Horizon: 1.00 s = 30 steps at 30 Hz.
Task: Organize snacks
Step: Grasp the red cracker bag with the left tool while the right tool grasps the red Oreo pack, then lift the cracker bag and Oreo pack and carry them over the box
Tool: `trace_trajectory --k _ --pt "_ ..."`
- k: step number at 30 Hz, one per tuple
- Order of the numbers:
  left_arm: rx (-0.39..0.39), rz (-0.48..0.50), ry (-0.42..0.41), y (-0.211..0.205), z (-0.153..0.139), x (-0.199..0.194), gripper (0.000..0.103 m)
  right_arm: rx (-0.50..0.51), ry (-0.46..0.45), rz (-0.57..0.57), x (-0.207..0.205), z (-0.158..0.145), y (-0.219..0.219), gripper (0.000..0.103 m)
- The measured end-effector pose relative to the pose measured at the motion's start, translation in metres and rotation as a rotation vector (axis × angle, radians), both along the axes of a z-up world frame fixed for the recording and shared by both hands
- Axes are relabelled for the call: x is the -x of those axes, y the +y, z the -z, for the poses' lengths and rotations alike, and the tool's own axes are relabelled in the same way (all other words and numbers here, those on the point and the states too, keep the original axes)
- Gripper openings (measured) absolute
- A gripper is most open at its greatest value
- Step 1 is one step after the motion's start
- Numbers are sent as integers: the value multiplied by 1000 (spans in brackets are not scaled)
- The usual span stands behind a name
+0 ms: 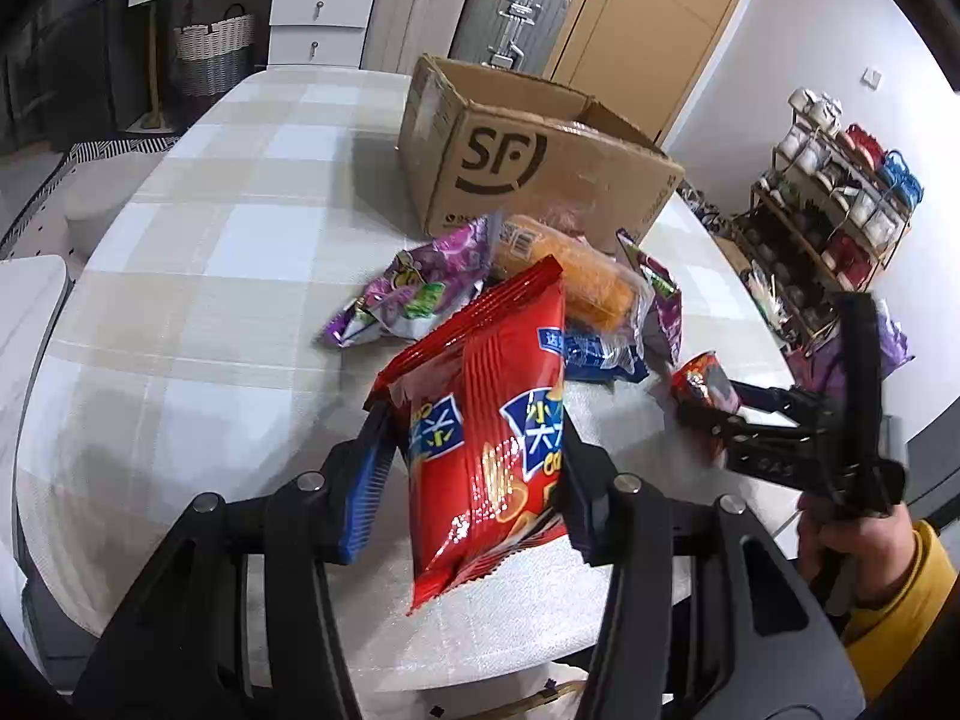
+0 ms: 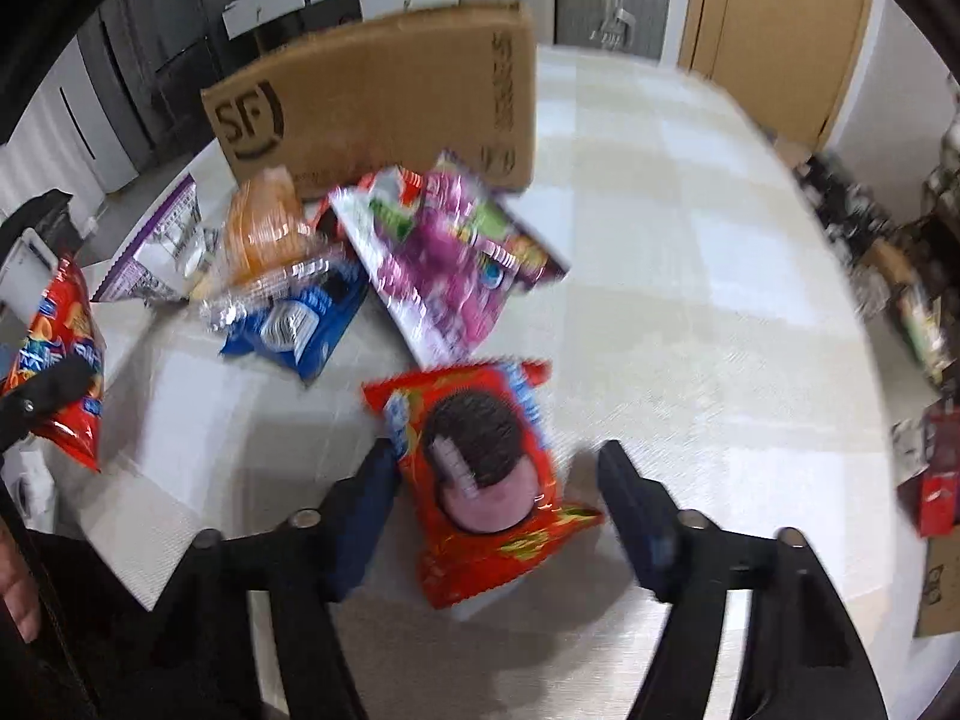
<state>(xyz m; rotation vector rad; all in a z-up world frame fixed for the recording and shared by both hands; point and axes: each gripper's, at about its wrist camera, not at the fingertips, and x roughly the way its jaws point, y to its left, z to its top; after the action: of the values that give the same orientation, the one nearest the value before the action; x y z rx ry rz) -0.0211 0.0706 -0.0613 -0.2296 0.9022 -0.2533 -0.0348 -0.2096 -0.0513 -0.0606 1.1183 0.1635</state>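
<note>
Your left gripper (image 1: 474,456) squeezes a red chip bag (image 1: 486,420) above the table (image 1: 210,240). Your right gripper (image 2: 498,480) sits wide open around a red cookie pack (image 2: 480,468) lying there. The brown box (image 1: 540,174) reads "SF".

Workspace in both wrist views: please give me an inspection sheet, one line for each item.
Surface: table under a pale checked cloth.
Job's things: open SF cardboard box; red snack bag held off the table; small red cookie packet; purple bags, orange pack and blue cookie pack heaped before the box.
Clutter: nothing seen beyond the snacks.
Grippers: left gripper shut on the red snack bag; right gripper around the cookie packet, one finger apart, grip unclear.
Cables: nothing seen.
Surroundings: suitcases, white drawers, wooden door, shoe rack.
</note>
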Motion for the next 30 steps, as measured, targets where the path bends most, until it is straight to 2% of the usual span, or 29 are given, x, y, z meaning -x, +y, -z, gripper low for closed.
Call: trace_trajectory --k 6,14,18,21,24,30 --pt "12 -5 -6 5 -3 3 47 41 -31 -37 3 1 6 49" --pt "15 -5 -18 4 -6 4 47 15 -41 -28 9 -6 10 47" --pt "18 -9 -21 5 -7 5 47 -54 -87 -2 18 -24 8 47" --pt "22 -12 -22 6 -7 5 47 -145 -117 24 20 -35 -1 47" --pt "27 -15 -29 7 -8 6 47 -231 -166 45 24 -50 -10 47" --pt "32 -19 -43 4 -12 8 47 -335 -272 45 32 -76 -12 47"
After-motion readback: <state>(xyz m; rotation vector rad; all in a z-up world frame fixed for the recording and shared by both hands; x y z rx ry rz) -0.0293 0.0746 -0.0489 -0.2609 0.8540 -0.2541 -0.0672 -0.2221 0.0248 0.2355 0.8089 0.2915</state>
